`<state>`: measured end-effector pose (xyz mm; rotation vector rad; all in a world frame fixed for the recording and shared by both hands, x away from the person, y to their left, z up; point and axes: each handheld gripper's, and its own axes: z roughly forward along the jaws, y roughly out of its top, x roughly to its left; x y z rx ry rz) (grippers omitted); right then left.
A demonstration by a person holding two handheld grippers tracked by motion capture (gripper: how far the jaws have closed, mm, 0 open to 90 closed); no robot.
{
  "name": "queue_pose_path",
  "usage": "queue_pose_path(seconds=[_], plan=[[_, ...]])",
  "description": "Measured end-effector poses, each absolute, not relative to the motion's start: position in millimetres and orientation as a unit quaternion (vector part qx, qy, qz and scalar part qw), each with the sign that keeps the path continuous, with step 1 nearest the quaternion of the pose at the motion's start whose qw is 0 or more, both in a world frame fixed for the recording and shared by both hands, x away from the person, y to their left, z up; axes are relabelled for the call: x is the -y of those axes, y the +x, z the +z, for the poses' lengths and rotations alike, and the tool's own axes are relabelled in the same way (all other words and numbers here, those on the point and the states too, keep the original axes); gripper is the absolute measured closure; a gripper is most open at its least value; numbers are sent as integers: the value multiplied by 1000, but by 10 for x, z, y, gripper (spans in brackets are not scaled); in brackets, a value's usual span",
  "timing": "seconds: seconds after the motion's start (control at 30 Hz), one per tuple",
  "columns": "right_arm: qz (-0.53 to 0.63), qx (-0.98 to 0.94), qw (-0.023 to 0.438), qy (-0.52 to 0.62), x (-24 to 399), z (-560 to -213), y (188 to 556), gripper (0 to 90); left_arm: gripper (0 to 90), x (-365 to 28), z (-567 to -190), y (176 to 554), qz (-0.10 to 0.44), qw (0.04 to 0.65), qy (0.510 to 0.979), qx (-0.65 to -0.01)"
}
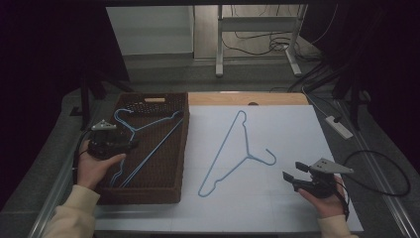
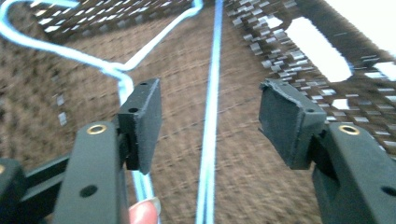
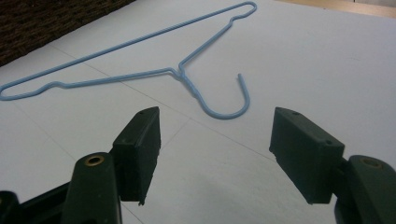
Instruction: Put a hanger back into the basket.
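a brown woven basket (image 1: 148, 193) sits on the left side of the table, on the edge of a big white sheet (image 1: 277, 208). a blue wire hanger (image 1: 148, 130) lies flat on the basket's floor, with its hook near the far left corner. the left gripper (image 1: 132, 144) hangs over the left part of the basket, just above this hanger. its two black jaws stand wide apart and hold nothing. in the left gripper view, the long straight bar of the hanger (image 2: 211, 116) runs down the gap between the jaws, and the twisted neck sits just behind the left jaw. the jaws do not press on the wire. the holey basket wall (image 2: 289, 42) rises close behind.

a second blue wire hanger (image 1: 233, 158) lies flat on the white sheet, in the middle of the table, well apart from the basket. its hook points toward the right gripper (image 1: 292, 171). that gripper rests low over the sheet near the right front corner, held in the person's hand. its jaws stand wide apart too, with nothing in them. in the right gripper view, the hook (image 3: 229, 105) lies a little ahead of the jaws, with bare sheet in between.

behind the table stand metal legs (image 1: 218, 44) with cables on the floor, and a white power strip (image 1: 339, 126) lies off to the right.
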<state>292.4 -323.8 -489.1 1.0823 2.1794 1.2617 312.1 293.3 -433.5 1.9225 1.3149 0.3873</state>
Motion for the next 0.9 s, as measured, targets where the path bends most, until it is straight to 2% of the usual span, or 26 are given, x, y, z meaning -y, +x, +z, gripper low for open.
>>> queue_pose_path(seconds=[0.3, 0.53, 0.9], plan=[[451, -780, 197, 386, 3233, -4892, 2926, 341, 343, -2729, -4171, 2830, 149, 444, 752, -465], [452, -779, 197, 386, 3235, -4889, 2923, 340, 341, -2551, -4123, 2638, 158, 467, 752, -438], [451, -781, 197, 385, 3235, -4890, 2925, 340, 339, -2266, -4185, 2449, 141, 484, 761, -408]])
